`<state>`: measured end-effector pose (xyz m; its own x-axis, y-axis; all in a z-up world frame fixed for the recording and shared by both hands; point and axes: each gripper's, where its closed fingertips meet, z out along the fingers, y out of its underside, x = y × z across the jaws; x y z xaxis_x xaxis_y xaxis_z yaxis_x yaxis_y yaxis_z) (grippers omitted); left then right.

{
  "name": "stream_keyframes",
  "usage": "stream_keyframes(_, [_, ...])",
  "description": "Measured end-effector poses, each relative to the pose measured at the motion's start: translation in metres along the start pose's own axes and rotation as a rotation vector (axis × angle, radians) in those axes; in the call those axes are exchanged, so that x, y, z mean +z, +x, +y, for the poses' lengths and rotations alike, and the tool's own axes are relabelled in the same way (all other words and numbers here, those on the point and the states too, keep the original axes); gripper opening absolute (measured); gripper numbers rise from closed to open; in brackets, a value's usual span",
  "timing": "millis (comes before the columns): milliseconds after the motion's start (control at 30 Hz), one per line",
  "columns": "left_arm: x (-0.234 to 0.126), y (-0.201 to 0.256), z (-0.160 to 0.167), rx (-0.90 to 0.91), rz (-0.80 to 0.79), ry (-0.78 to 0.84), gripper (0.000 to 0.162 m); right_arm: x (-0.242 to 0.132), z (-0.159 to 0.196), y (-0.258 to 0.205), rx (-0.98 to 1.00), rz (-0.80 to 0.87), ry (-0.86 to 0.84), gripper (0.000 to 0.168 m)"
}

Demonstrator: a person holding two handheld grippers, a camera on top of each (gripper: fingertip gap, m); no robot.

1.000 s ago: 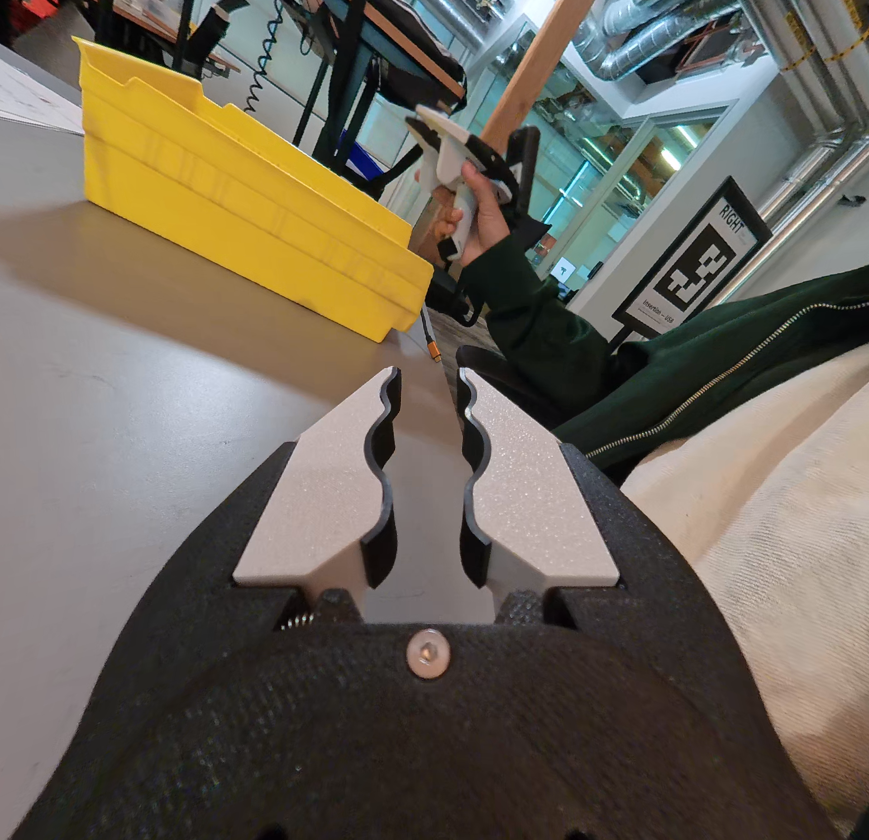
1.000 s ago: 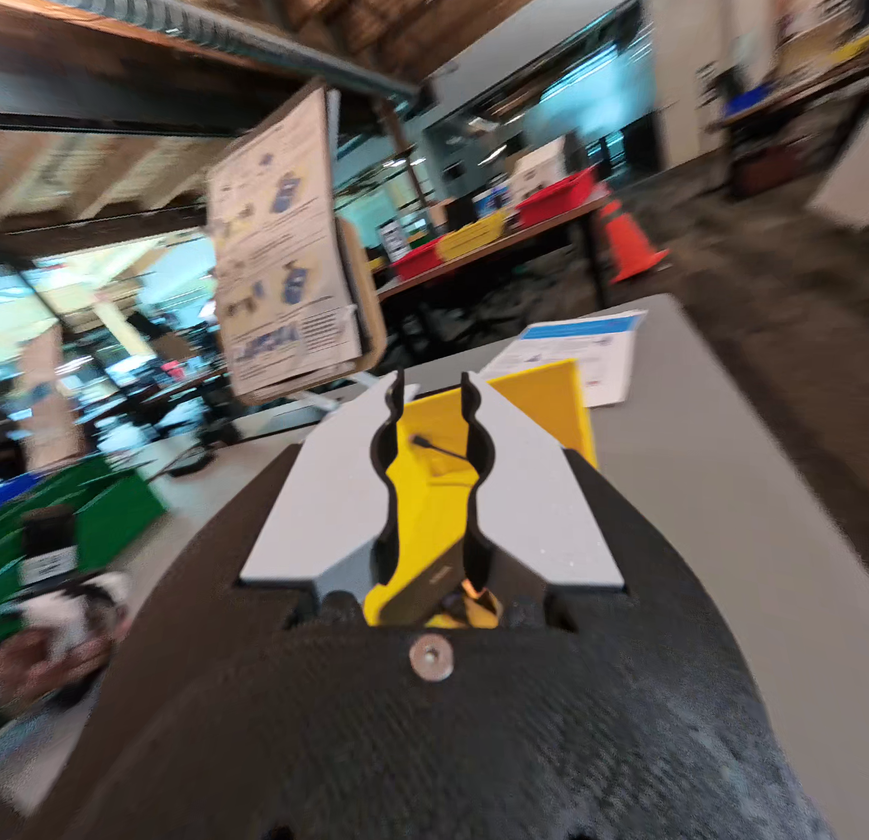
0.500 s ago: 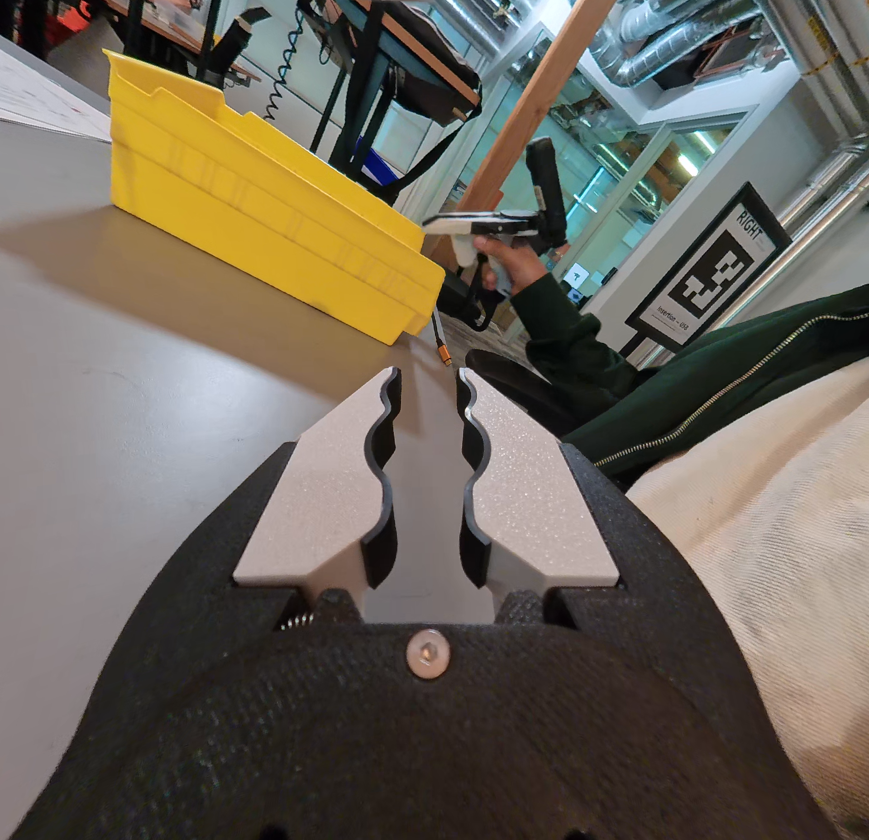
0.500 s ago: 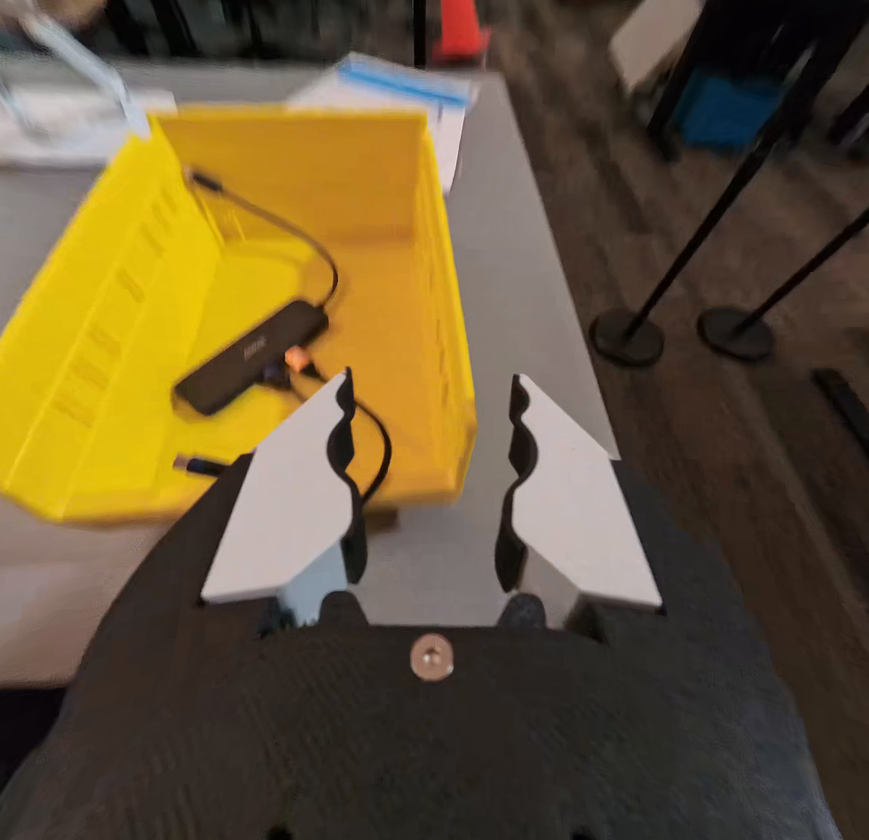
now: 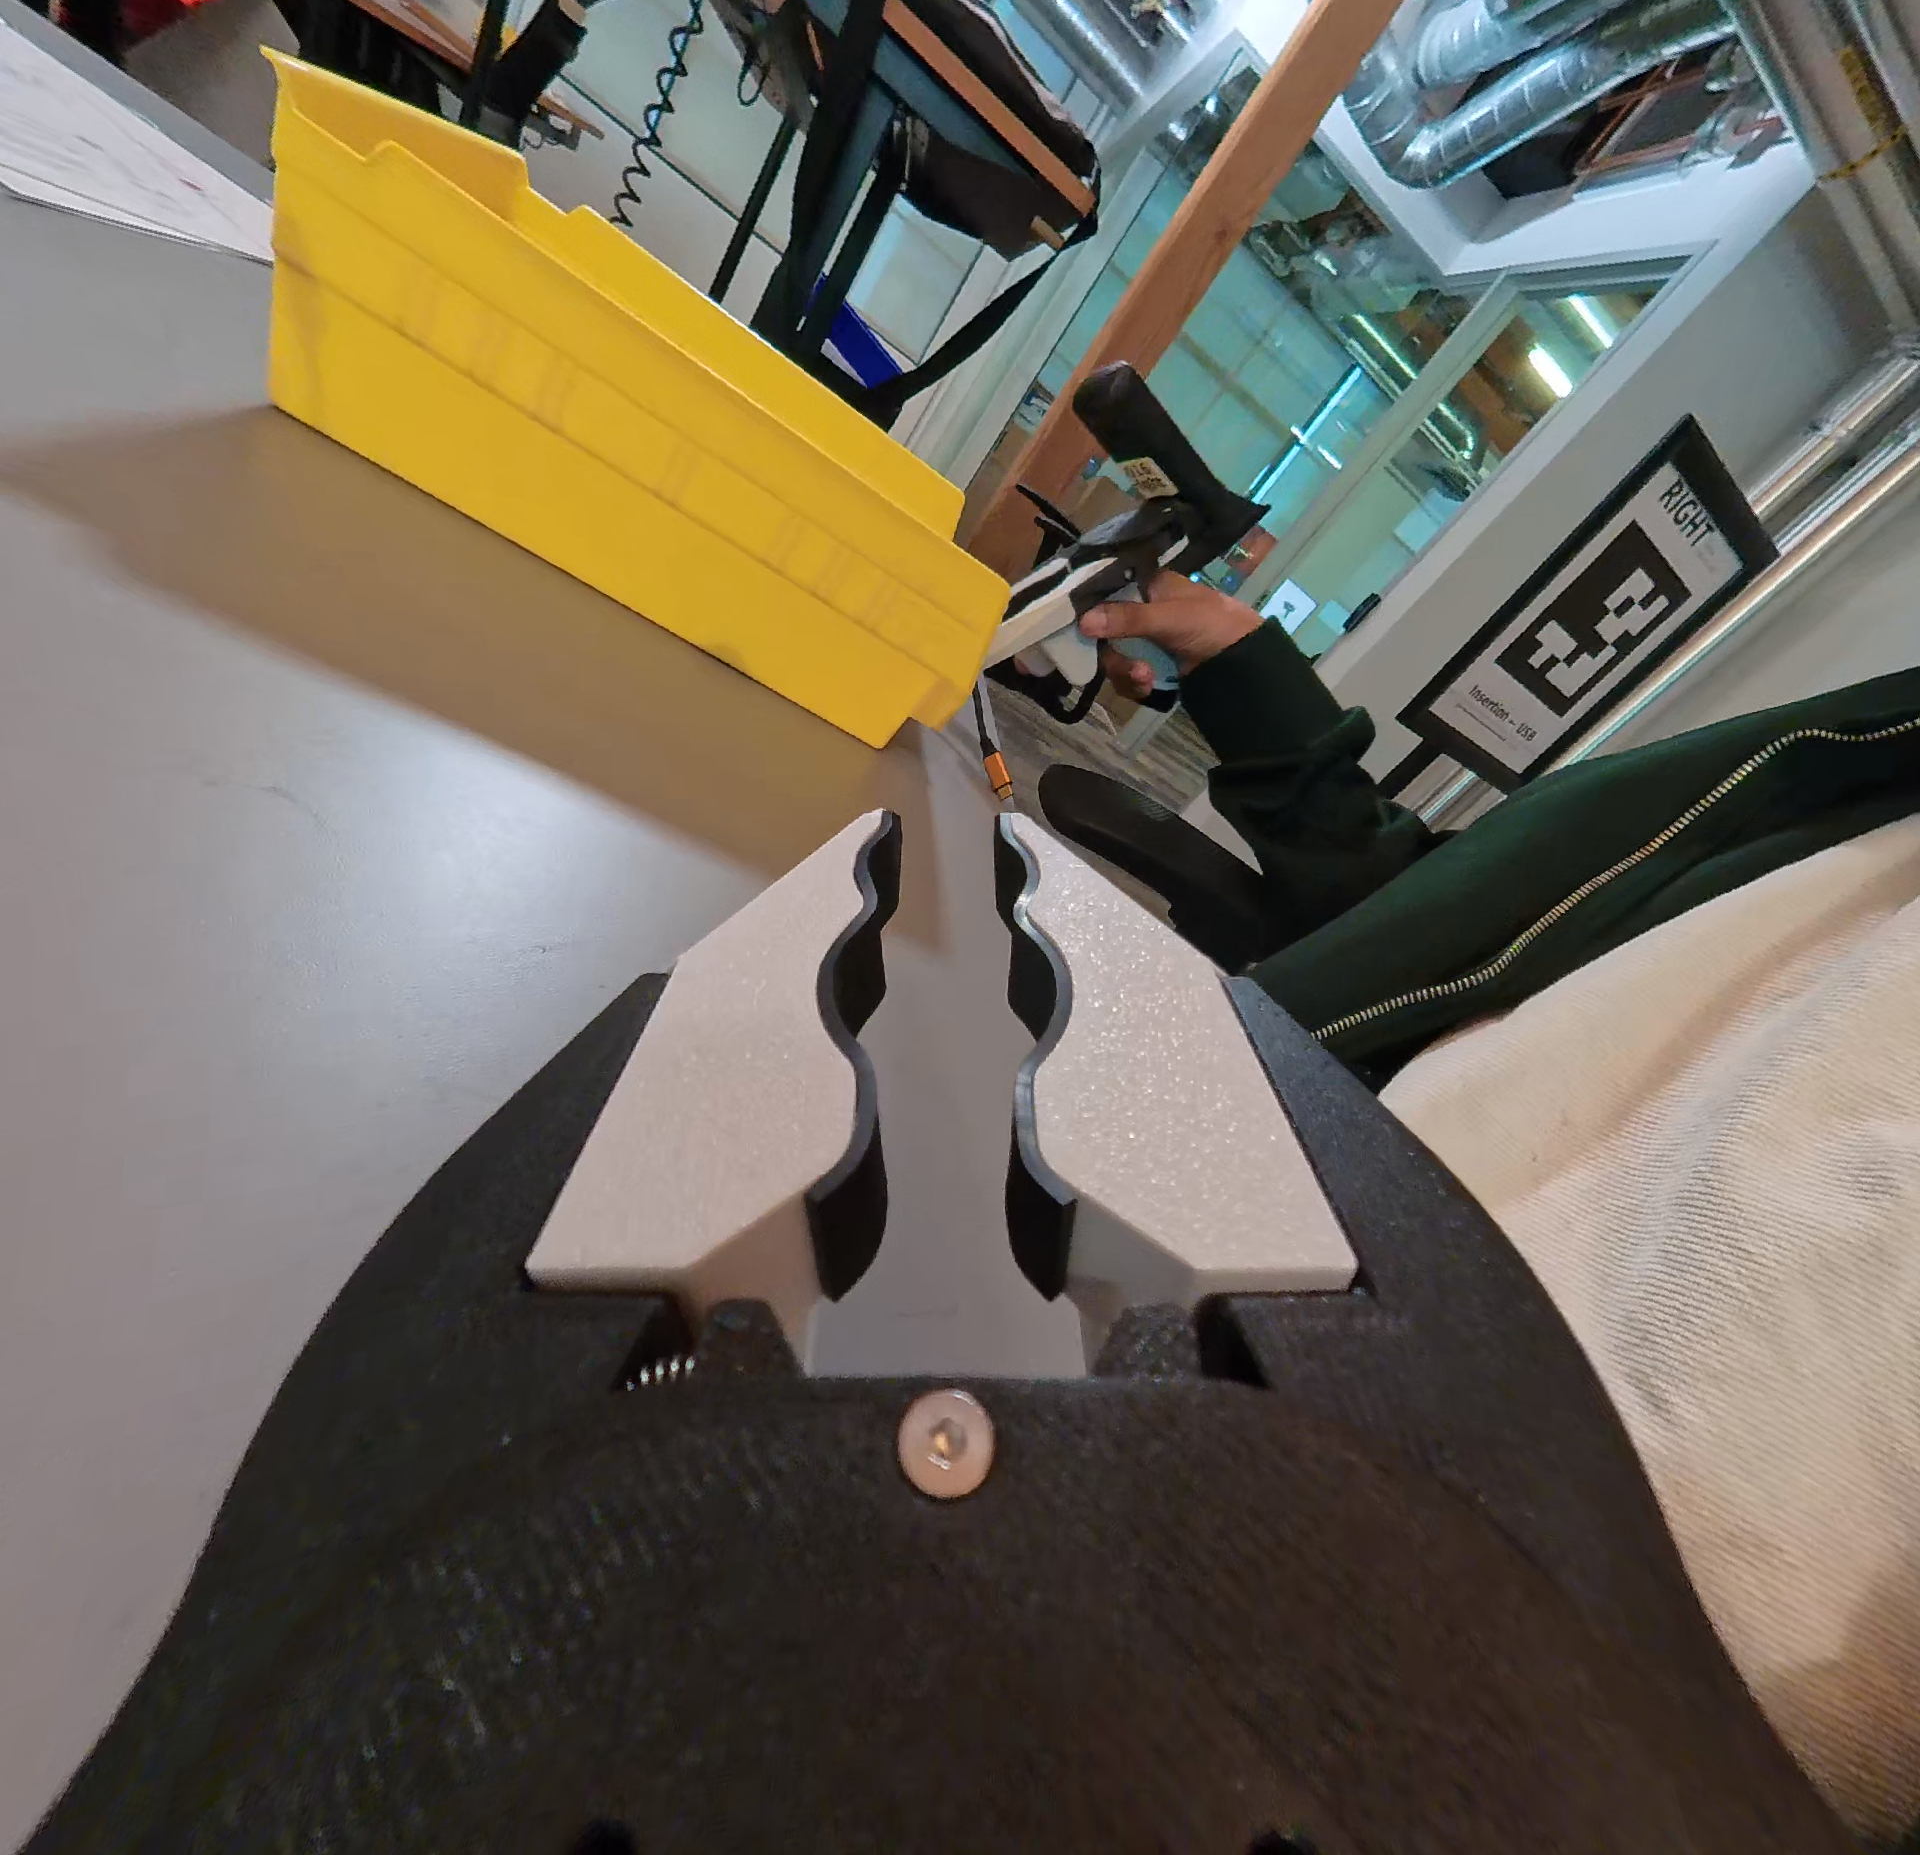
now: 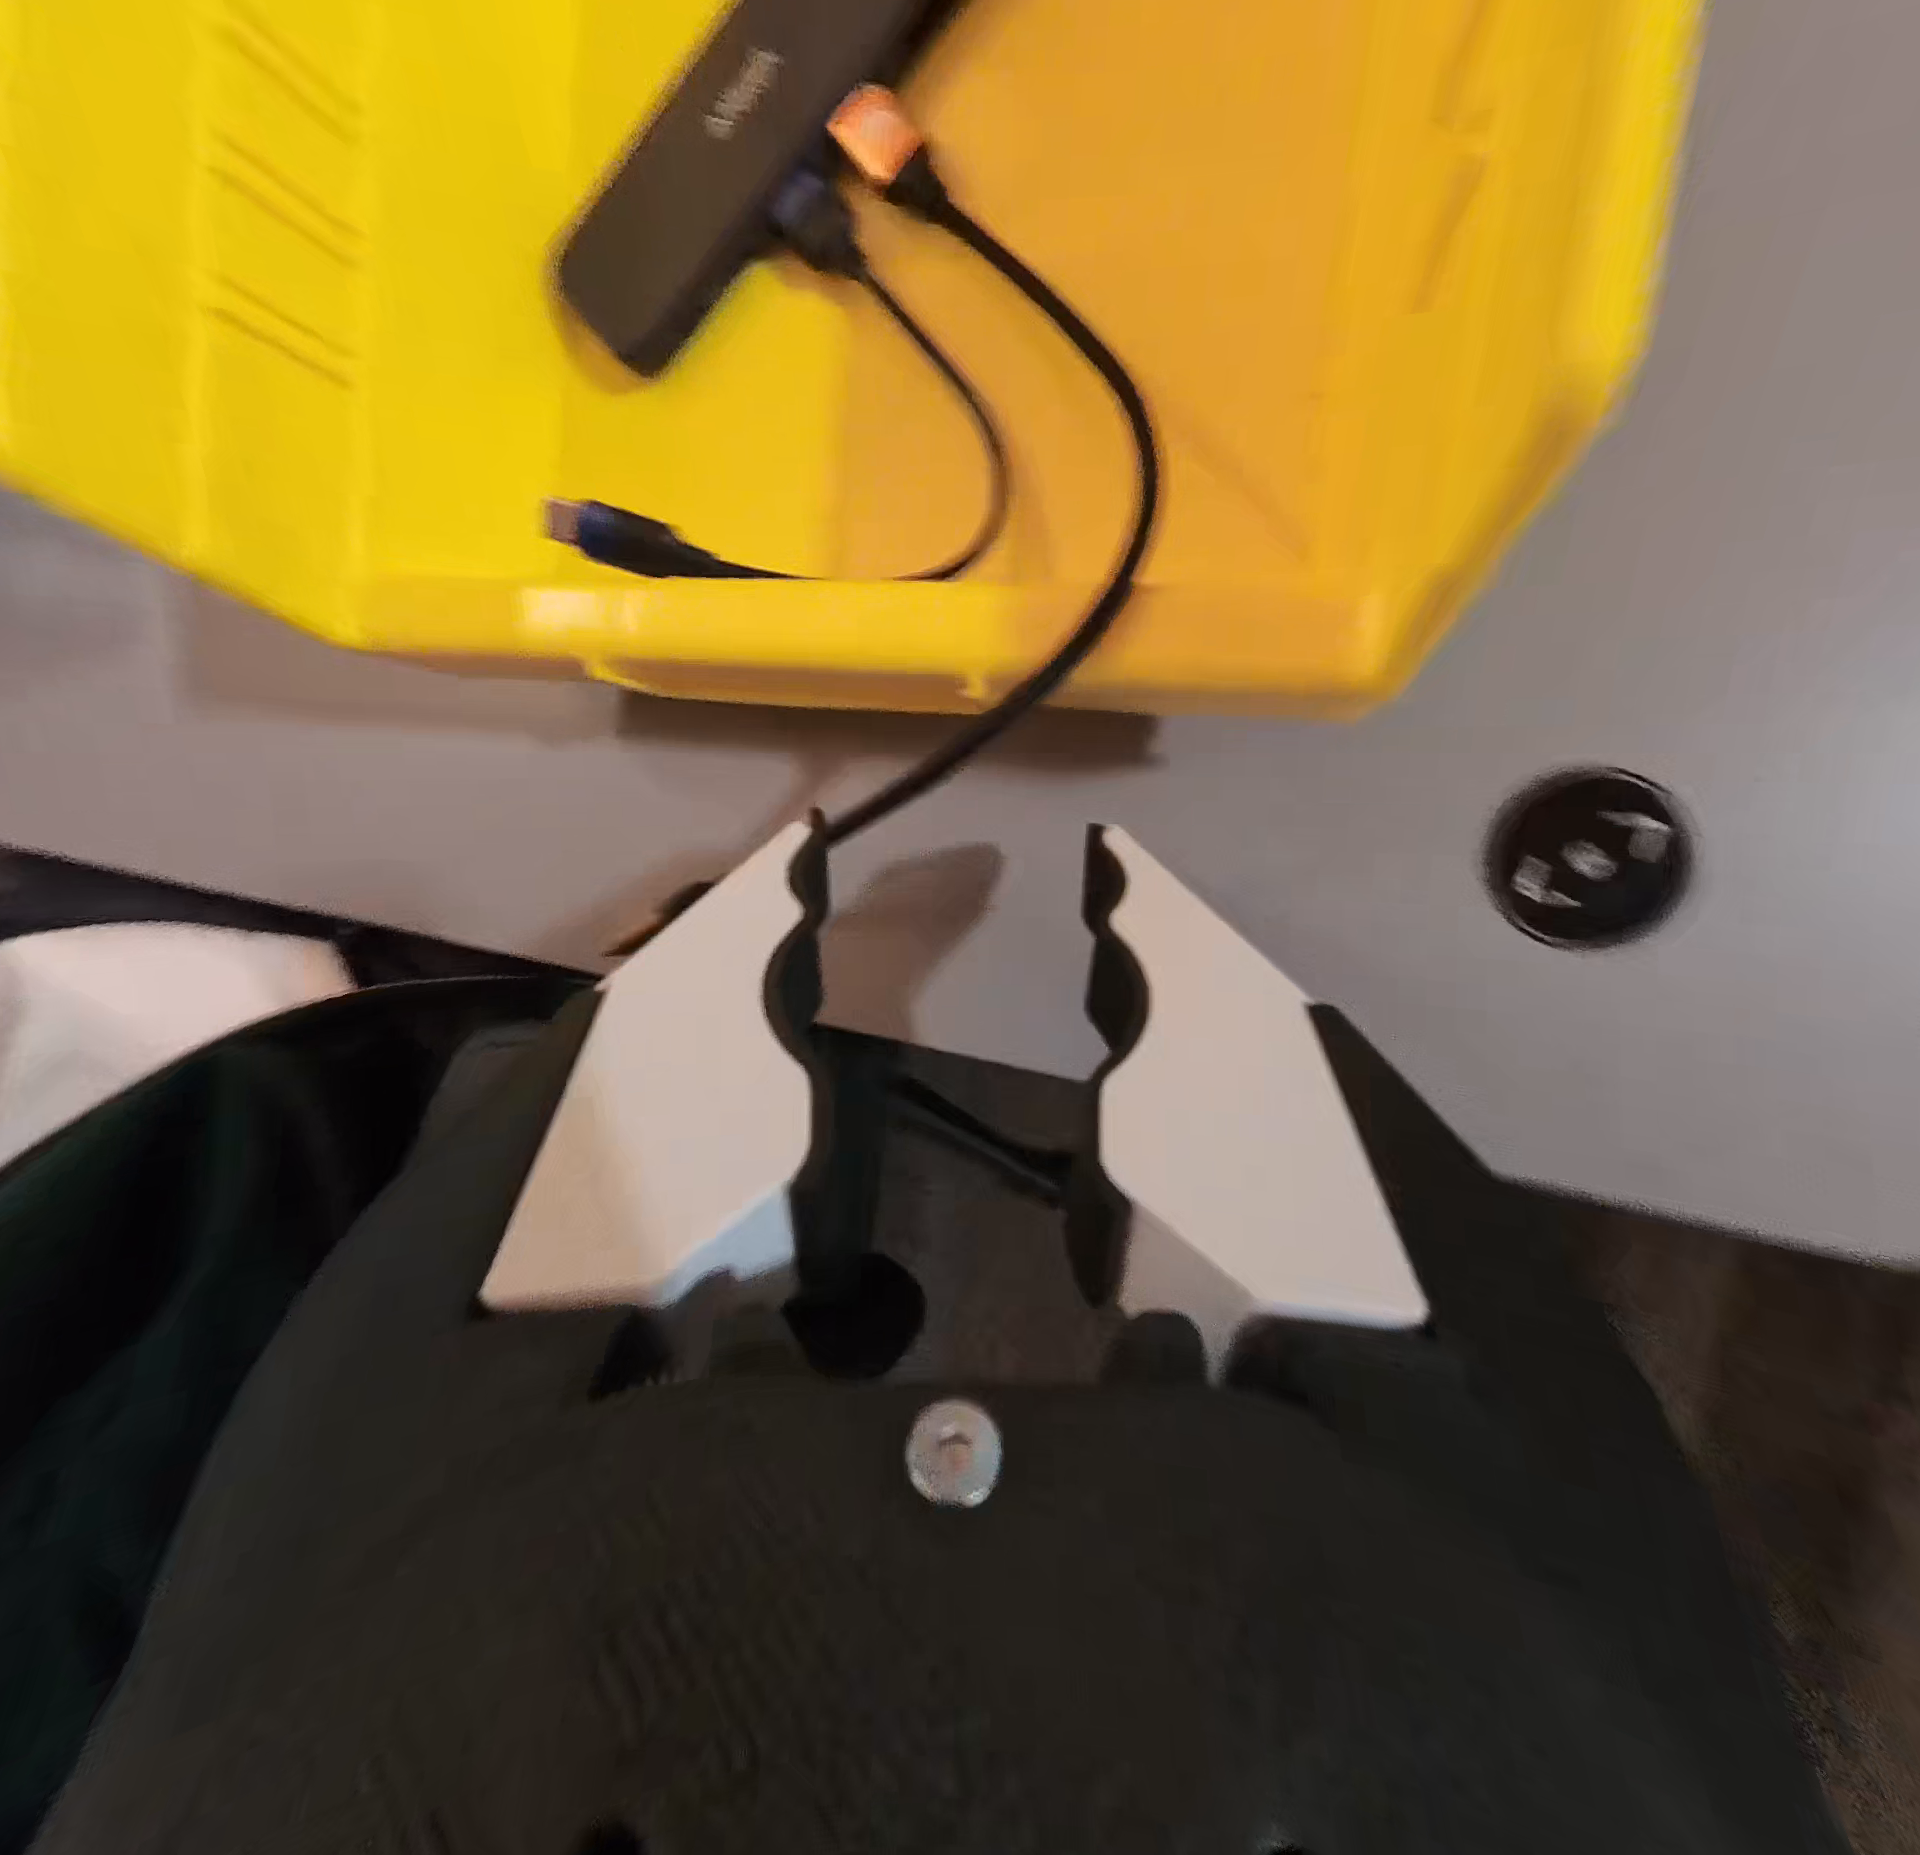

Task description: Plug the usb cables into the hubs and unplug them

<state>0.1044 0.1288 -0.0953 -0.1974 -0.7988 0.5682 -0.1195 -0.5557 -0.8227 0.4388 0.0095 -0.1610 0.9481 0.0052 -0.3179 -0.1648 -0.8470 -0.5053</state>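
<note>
Right claw (image 6: pixel 951 844) spread wide, empty, above the yellow bin (image 6: pixel 1351 351) — hub (image 6: pixel 748 132) lies diagonally straight ahead; left claw (image 5: pixel 945 829) narrowly parted, holding nothing, farther off.

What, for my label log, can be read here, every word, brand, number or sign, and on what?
I don't transcribe writing; its bearers:
Framed sign: square-pattern marker, legible print above and below.
Black hub in the yellow bin: pale brand mark, blurred.
Tag on the right gripper: too small.
Paper sheet: too faint.
</note>
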Motion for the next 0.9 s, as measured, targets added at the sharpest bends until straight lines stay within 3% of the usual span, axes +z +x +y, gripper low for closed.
stream_keyframes(67, [-0.001, -0.001, -0.001, -0.010, 0.004, 0.005, 0.016, 0.002, -0.004, -0.019, 0.000, -0.149, 0.026, 0.025])
stream_keyframes(167, [-0.001, -0.001, -0.001, -0.011, 0.004, 0.011, 0.016, -0.004, -0.018, -0.039, -0.017, -0.285, 0.112, 0.007])
stream_keyframes(400, [0.000, 0.000, 0.000, -0.009, 0.007, 0.002, 0.017, -0.012, -0.044, -0.067, -0.086, -0.411, 0.259, 0.003])
stream_keyframes(533, [0.001, 0.001, 0.001, -0.015, 0.014, -0.004, 0.017, -0.021, -0.078, -0.076, -0.084, -0.454, 0.482, 0.001])
stream_keyframes(667, [0.001, 0.000, 0.001, -0.021, 0.017, -0.002, 0.018, -0.027, -0.102, -0.059, -0.026, -0.387, 0.718, 0.000])
stream_keyframes(767, [0.001, 0.000, 0.001, -0.020, 0.016, -0.003, 0.018, -0.014, -0.095, -0.050, -0.080, -0.298, 0.657, 0.000])
stream_keyframes(867, [0.001, 0.000, 0.001, -0.018, 0.014, -0.006, 0.018, -0.028, -0.092, -0.056, -0.272, -0.226, 0.641, 0.000])
stream_keyframes(900, [0.001, 0.000, 0.001, -0.018, 0.015, -0.006, 0.018, -0.035, -0.091, -0.052, -0.334, -0.156, 0.635, 0.008])
